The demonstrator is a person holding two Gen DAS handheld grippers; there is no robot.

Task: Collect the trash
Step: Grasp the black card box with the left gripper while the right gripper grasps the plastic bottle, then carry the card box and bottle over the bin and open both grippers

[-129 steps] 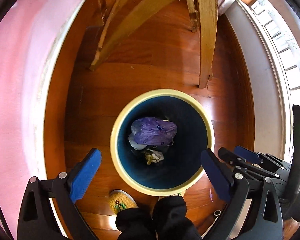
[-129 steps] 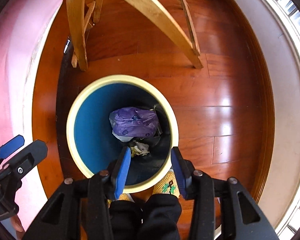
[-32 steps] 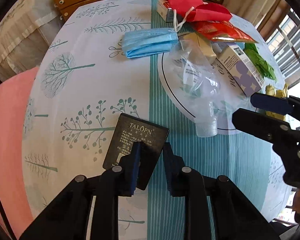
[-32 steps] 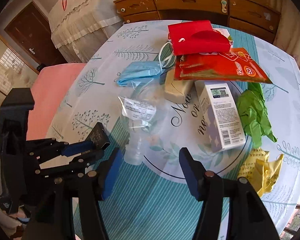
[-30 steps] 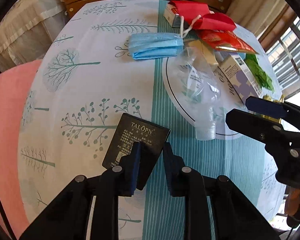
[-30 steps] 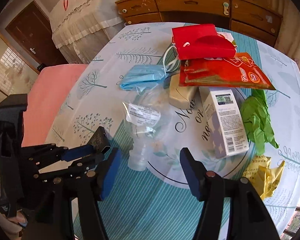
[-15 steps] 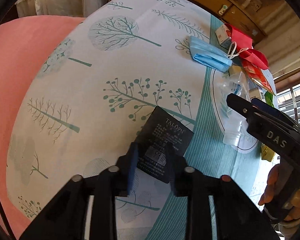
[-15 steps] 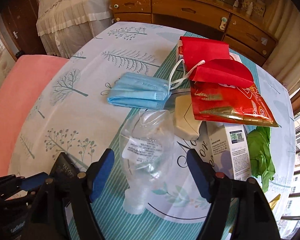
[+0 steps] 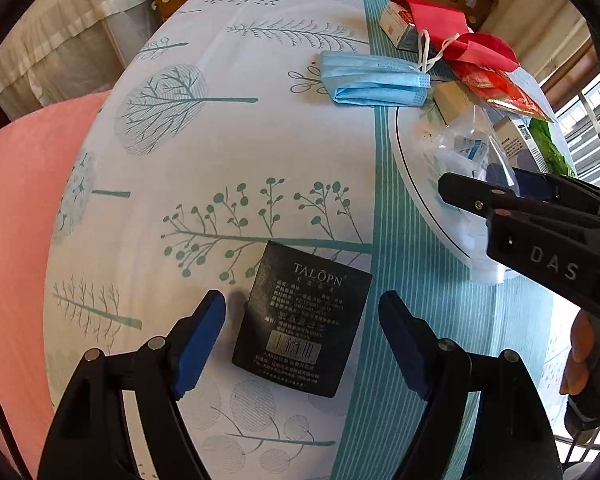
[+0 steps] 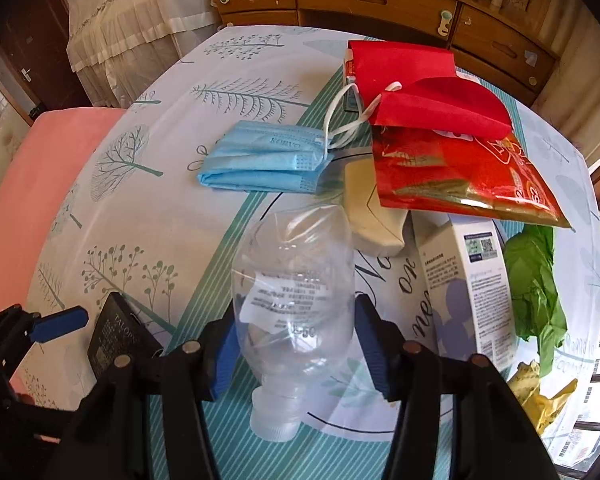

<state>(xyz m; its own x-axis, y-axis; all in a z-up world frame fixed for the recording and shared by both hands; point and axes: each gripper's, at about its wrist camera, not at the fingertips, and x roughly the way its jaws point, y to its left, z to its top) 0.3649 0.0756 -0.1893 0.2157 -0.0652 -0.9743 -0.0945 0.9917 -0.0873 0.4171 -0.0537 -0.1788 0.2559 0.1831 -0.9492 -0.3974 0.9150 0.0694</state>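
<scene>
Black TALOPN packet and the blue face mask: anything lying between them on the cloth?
Nothing. In the left wrist view the stretch from the black packet up to the blue face mask is bare tablecloth, printed trees only.

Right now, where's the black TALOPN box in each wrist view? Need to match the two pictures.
Left wrist: black TALOPN box lies flat at lower centre, between the open left gripper fingers, untouched.
Right wrist: black TALOPN box sits at lower left, seen edge-on, beside the left gripper's blue pad.
Shared landmark: the blue face mask on the tree-print tablecloth.
</scene>
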